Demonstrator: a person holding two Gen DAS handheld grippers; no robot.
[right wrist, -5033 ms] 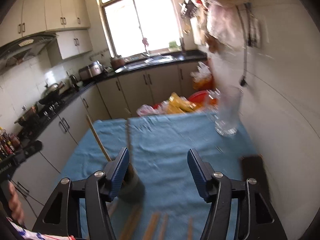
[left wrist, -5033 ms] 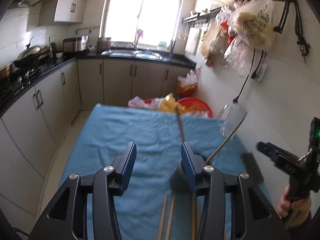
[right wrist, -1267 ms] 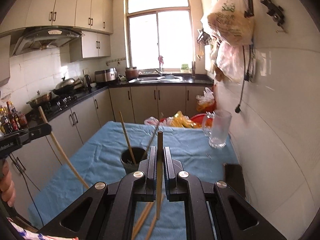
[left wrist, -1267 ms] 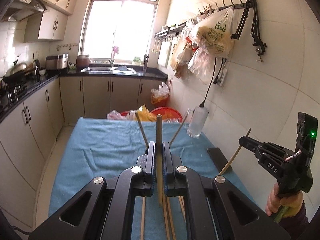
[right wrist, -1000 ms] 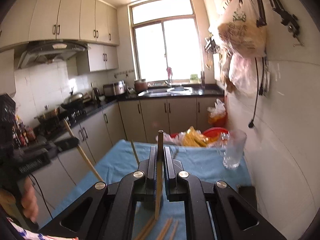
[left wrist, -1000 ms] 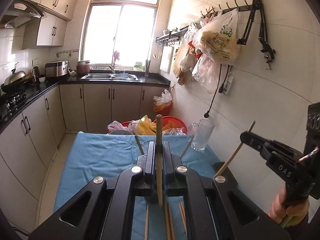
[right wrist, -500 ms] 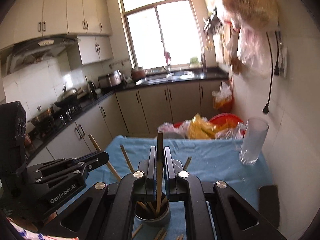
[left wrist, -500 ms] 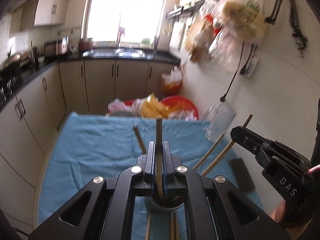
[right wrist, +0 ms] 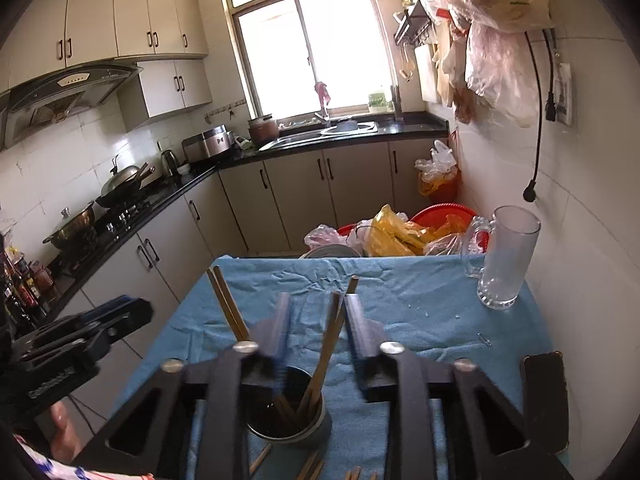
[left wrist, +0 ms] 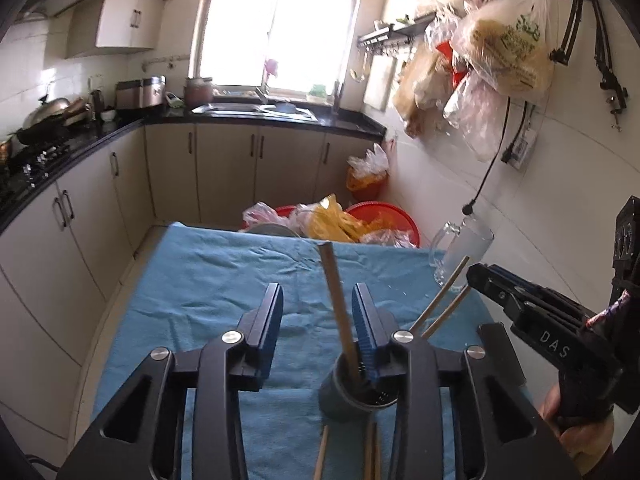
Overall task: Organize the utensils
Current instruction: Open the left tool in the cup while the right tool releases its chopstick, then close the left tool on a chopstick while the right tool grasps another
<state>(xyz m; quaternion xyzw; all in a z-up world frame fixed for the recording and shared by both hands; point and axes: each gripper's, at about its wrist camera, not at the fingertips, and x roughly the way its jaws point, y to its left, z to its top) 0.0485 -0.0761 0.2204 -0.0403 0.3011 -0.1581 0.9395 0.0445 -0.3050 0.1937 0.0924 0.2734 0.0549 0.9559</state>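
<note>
**Chopsticks dropped into the holder, jaws just let go**

Blue cloth covers the table (right wrist: pixel 420 308) in a narrow, cream-cupboarded kitchen. Both grippers have just been opening: the left gripper (left wrist: pixel 318 318) stands parted with a wooden chopstick (left wrist: pixel 338 308) loose between its jaws, leaning by the right one; the right gripper (right wrist: pixel 316 322) is likewise parted around another chopstick (right wrist: pixel 326 344), unpressed. Both sticks stand in the dark, round metal holder (right wrist: pixel 316 426) near the table's near edge. Judged, this is the release step. Next: withdraw upward without snagging the slim, smooth sticks, then fetch the loose chopsticks (left wrist: pixel 374 450) lying flat at the near edge.
</note>
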